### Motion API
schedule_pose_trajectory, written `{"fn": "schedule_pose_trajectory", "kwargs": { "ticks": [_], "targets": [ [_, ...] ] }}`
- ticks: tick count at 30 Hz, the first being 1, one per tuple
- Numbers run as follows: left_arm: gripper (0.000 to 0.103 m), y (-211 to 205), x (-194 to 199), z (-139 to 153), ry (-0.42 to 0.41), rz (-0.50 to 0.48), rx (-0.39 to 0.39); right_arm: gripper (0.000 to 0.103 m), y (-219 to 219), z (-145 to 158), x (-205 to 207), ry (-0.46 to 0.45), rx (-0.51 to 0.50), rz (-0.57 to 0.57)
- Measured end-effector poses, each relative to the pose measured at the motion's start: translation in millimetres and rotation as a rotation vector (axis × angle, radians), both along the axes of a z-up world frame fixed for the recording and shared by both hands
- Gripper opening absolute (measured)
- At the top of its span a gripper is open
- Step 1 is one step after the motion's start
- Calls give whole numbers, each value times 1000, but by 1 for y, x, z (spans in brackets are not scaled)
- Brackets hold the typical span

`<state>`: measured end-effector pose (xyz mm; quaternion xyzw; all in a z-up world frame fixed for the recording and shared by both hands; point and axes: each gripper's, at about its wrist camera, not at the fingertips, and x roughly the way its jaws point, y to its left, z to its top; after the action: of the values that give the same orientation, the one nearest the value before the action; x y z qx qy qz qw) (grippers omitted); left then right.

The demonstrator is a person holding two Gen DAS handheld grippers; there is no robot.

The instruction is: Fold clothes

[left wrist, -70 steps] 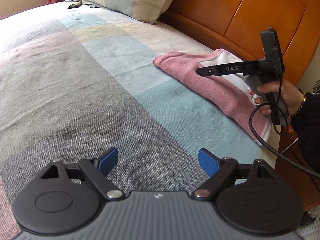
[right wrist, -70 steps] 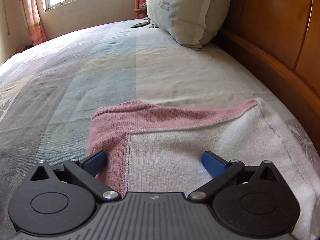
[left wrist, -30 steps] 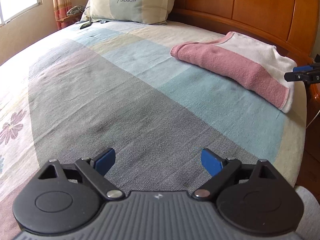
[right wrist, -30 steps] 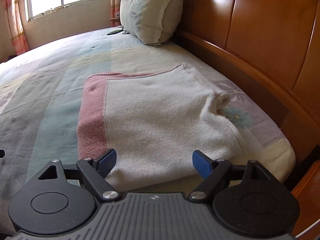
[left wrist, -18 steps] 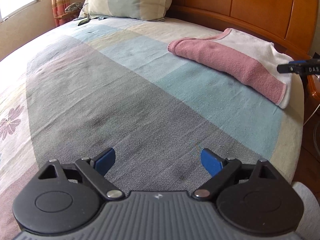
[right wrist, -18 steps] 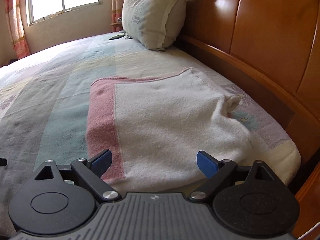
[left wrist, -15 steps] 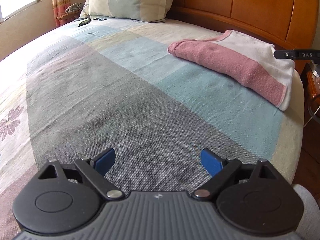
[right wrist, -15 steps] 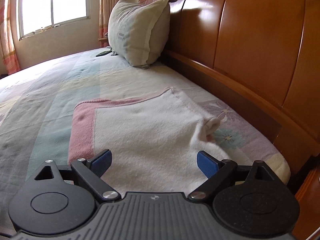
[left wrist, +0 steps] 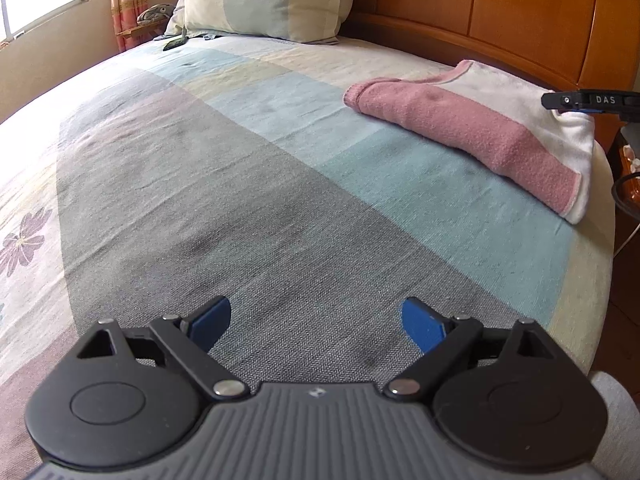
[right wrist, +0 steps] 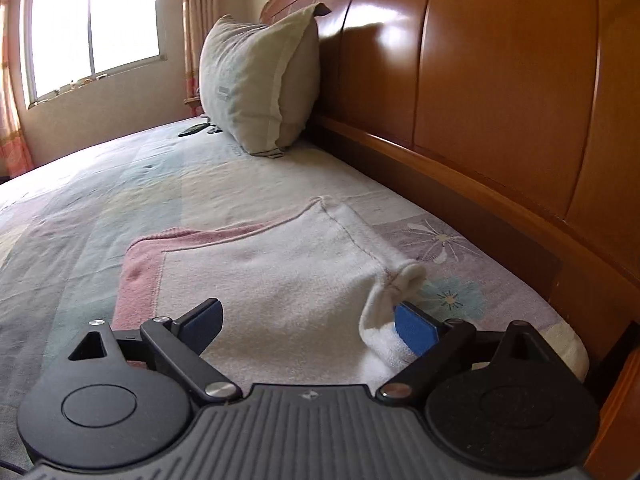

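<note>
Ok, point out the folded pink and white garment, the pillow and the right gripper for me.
folded garment (left wrist: 472,136): left wrist view, on its pink folded edge.
pillow (right wrist: 256,80): right wrist view, on its broad face.
right gripper (right wrist: 306,320): right wrist view, midway between its open jaws.

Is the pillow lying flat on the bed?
No, the pillow stands upright, leaning against the wooden headboard.
</note>
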<state>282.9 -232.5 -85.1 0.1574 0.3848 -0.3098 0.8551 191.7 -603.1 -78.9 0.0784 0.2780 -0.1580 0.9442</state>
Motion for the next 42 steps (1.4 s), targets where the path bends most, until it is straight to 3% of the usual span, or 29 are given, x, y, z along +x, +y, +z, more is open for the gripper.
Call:
{"fn": "schedule_pose_trajectory", "kwargs": {
  "ticks": [2,4,6,9,14,19,23,30,32,34,39,42],
  "targets": [
    [93,0,-3,1,-10,-8,7,96,-2,-6,11,51,-14,-7],
    [93,0,-5,1,-21,-17,14,95,-10,-10,14,100,-50,-109],
    [93,0,-6,0,-25,-16,19,95,-19,-5,4,75,-24,-170],
    [93,-1,-5,-3,-25,-5,34,95,-18,5,-8,-18,67,-118],
    [93,-3,-10,-2,-41,-16,46,96,7,3,16,8,73,32],
    [93,-1,-8,-3,-37,-15,44,96,-3,-8,16,75,57,-122],
    [93,-1,-8,-3,-35,-12,43,97,14,5,17,27,64,-58],
    [93,6,-11,3,-37,-1,42,101,59,5,53,54,64,127],
    [93,10,-14,10,-46,2,34,103,65,-6,63,122,97,138],
    [93,14,-17,16,-55,4,25,103,73,-9,64,150,62,122],
    [93,20,-28,40,-85,6,-28,103,89,13,44,158,98,114],
    [93,21,-39,54,-103,-5,-61,103,104,28,23,167,67,85]
  ]
}}
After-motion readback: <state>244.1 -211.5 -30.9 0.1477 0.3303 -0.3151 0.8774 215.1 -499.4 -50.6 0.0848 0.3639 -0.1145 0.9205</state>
